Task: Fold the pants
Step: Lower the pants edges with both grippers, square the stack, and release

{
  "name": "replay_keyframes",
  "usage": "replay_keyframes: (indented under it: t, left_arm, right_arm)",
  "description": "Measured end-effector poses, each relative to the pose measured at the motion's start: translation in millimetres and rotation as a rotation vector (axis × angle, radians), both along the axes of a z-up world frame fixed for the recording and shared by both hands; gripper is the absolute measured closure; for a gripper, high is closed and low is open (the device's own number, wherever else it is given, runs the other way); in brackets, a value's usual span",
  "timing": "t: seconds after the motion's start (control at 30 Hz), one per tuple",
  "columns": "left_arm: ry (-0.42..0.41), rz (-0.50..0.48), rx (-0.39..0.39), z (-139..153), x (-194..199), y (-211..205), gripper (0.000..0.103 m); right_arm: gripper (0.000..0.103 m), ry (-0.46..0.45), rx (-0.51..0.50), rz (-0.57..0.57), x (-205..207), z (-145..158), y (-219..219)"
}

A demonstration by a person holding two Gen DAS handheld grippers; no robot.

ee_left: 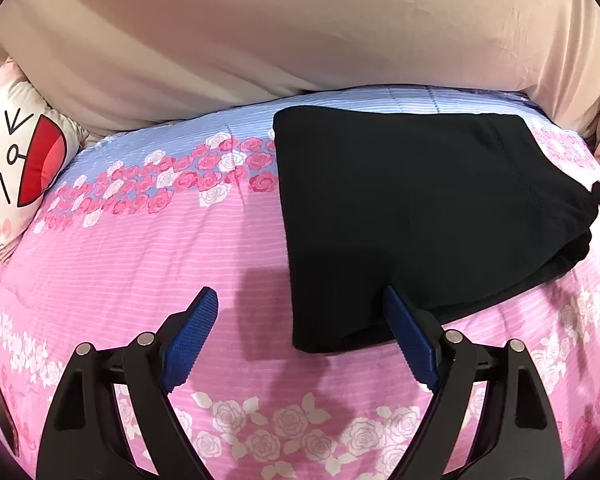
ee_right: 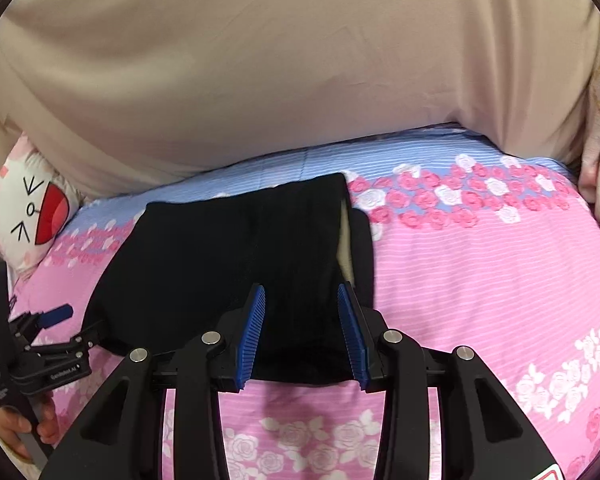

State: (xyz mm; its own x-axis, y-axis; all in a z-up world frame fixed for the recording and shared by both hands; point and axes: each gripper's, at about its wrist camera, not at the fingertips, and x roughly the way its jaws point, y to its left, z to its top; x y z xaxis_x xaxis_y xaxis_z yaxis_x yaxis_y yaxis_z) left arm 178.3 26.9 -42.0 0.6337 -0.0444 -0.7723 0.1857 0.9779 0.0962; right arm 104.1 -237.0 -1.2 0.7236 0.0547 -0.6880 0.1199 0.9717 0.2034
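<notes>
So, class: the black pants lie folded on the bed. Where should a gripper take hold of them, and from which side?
Grip the black pants at the near folded edge, coming in low from the front. There the layers stack into a thick hem clear of the quilt. The right gripper is open and already straddles that edge.

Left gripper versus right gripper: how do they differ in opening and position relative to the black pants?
The left gripper is spread wide; the right gripper is open more narrowly. The left gripper sits at the near left corner of the folded black pants, one finger over bare bedspread; the right gripper has both fingers over the pants' near right edge. Both have blue ribbed pads, and neither is closed on fabric.
</notes>
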Motion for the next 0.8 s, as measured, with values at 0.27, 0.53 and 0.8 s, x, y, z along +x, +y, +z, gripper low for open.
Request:
replay_keyframes:
  t: [0.27, 0.53, 0.8]
  left_arm:
    - [-0.099, -0.012, 0.002, 28, 6, -16, 0.011]
    - [0.008, 0.058, 0.001, -10, 27, 1, 0.011]
    - [-0.082, 0.047, -0.026, 30, -24, -12, 0.005]
  right_arm:
    - [0.065, -0.018, -0.043, -0.010, 19, 2, -2]
    - [0.047, 0.069, 0.078, -0.091, 10, -30, -35]
    - [0.027, -0.055, -0.004, -0.144, -49, 23, 2]
